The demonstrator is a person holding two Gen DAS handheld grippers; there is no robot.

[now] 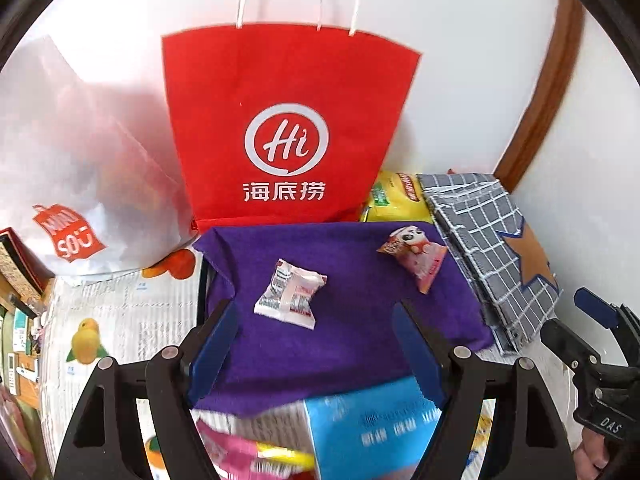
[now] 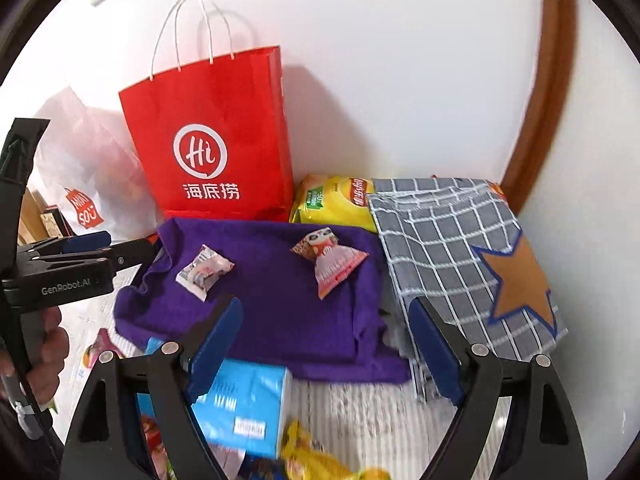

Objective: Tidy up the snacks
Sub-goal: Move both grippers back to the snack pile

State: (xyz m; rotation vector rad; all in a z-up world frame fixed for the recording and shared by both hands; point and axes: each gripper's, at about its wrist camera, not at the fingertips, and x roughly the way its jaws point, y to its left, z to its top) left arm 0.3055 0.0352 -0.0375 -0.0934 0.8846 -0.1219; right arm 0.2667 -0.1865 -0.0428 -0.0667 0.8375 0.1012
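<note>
Left gripper [image 1: 316, 344] empty; star patch [image 2: 520, 280] plainer rightward.

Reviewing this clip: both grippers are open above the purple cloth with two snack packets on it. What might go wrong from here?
1. The purple cloth is wrinkled and loose; a finger pressing down for the white packet may snag cloth instead.
2. The pink panda packet looks small and crinkly, so it could slip from the right gripper.
3. The blue box sits right under the left gripper, and a low move could knock it.
</note>
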